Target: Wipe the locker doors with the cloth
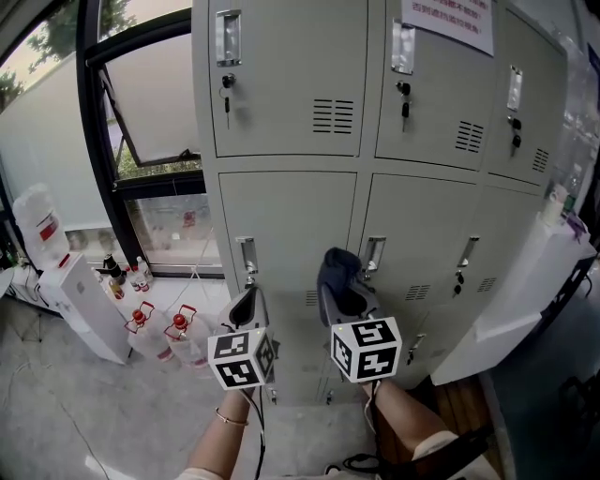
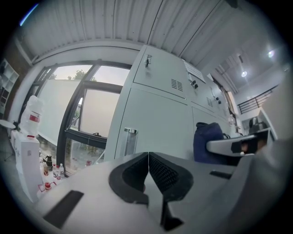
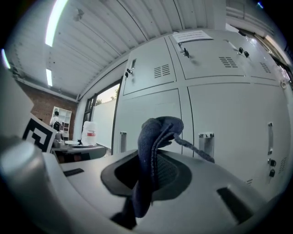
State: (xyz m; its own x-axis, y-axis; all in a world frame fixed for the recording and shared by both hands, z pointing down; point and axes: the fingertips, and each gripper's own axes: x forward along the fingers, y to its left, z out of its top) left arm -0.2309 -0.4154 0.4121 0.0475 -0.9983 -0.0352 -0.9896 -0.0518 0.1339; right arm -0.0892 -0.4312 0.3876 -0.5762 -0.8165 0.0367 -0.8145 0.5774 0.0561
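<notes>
Grey metal lockers (image 1: pixel 291 216) fill the head view, two rows of doors with handles and vents. My right gripper (image 1: pixel 342 291) is shut on a dark blue cloth (image 1: pixel 337 267), held just in front of the lower middle door (image 1: pixel 412 234) near its handle (image 1: pixel 374 253). The cloth (image 3: pixel 153 151) bunches up between the jaws in the right gripper view. My left gripper (image 1: pixel 246 305) is shut and holds nothing, below the lower left door's handle (image 1: pixel 247 255). Its jaws (image 2: pixel 148 176) meet in the left gripper view, where the cloth (image 2: pixel 208 141) also shows to the right.
A window with a black frame (image 1: pixel 103 141) stands left of the lockers. A white water dispenser (image 1: pixel 80 305) with a jug and several bottles (image 1: pixel 159 328) sit on the floor at the left. A paper notice (image 1: pixel 450 23) is stuck on an upper door. A white panel (image 1: pixel 525 281) leans at the right.
</notes>
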